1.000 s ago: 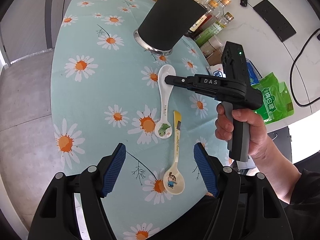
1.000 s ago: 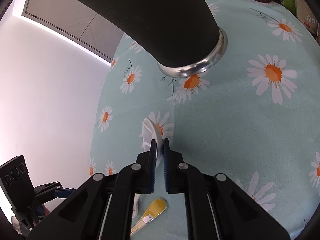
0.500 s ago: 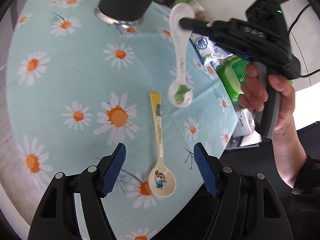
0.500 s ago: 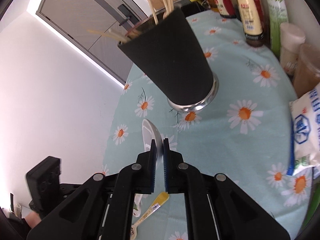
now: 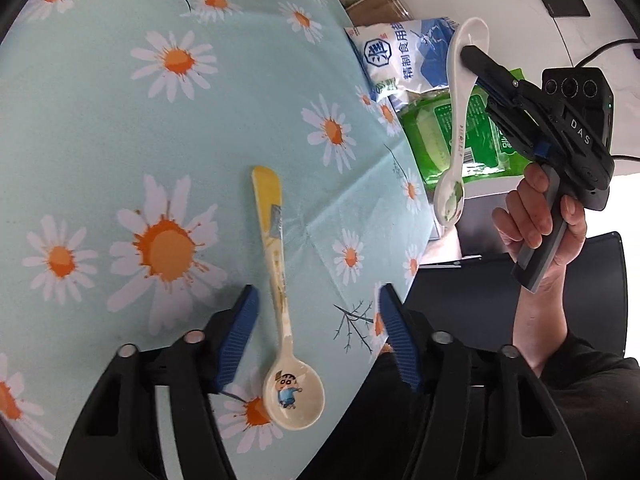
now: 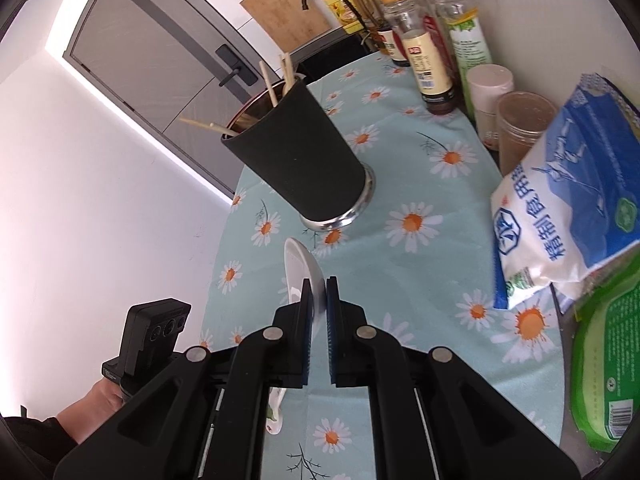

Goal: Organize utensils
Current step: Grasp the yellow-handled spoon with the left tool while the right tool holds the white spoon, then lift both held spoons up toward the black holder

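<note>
My right gripper [image 6: 318, 294] is shut on the bowl of a white ceramic spoon [image 6: 302, 270] and holds it in the air to the right of the table; the left wrist view shows the spoon [image 5: 458, 120] hanging handle-down from the gripper [image 5: 466, 54]. A cream and yellow cartoon spoon [image 5: 280, 296] lies on the daisy tablecloth [image 5: 120, 120]. My left gripper [image 5: 316, 328] is open and low, its fingers either side of that spoon's handle. The black utensil holder [image 6: 296, 160] with chopsticks stands behind.
Sauce bottles [image 6: 432, 36], two jars [image 6: 520, 128], a blue and white salt bag [image 6: 560, 208] and a green packet [image 6: 604, 360] line the table's right side. The table edge runs close by my left gripper's right finger [image 5: 396, 336].
My right gripper lifted the white spoon off the cloth and carried it up and right, away from the holder. My left gripper moved down over the cartoon spoon.
</note>
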Demonstrator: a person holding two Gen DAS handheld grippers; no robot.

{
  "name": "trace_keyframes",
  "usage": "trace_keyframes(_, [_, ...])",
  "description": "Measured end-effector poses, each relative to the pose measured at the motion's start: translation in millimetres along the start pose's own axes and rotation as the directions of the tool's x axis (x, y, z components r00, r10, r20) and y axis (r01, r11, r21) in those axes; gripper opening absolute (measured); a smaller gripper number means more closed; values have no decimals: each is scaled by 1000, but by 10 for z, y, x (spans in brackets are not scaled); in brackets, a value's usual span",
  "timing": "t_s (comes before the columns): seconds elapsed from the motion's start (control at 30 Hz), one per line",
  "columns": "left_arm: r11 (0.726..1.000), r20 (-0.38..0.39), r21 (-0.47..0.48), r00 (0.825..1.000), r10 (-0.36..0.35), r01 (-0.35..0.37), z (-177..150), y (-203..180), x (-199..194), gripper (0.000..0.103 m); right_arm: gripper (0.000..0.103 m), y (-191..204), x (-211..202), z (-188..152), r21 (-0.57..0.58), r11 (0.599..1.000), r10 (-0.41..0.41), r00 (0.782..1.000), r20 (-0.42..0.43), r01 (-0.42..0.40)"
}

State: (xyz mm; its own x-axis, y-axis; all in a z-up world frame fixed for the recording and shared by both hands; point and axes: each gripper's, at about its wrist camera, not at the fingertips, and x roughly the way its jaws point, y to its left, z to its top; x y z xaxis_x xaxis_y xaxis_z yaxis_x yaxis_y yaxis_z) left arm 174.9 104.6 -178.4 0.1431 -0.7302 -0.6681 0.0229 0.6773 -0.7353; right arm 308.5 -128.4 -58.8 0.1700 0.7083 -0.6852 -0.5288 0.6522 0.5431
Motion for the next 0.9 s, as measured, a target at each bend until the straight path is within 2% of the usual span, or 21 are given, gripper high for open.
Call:
trace_keyframes(0.1, [1000,1,0,1000,-11,11,30,-7,30,50,7,-51,-1,-14,11,1000,0,1000,-3,0])
trace_keyframes(0.17, [1000,1,6,1000,10,-10,50,-39,49,42,7,-61,27,-30,10,1000,9,1000,-8,-9])
trace_keyframes(0.23, [998,-2,16,998,64,-64,52,-58,72,20,7,-66,72,-62,8,1000,15,1000,-22,-15])
trace_keyframes(0.3, [988,0,37,988,151,-151,62,-105,107,6,7,-62,135,-115,-7,1000,15,999,-38,-15])
trace_keyframes(0.4, [968,14,91,972,235,-236,47,-235,154,8,7,-91,243,-212,-12,1000,28,997,-72,-29])
trace_keyframes(0.5, [952,21,111,958,286,-286,40,-319,196,7,7,-153,314,-288,-8,999,41,993,-106,-42])
trace_keyframes(0.77, [933,42,85,937,346,-349,75,-446,226,6,7,-218,350,-275,-29,995,89,985,-147,-94])
trace_keyframes(0.9, [926,102,64,926,364,-371,84,-533,96,6,7,-179,348,-249,-65,991,107,983,-150,-118])
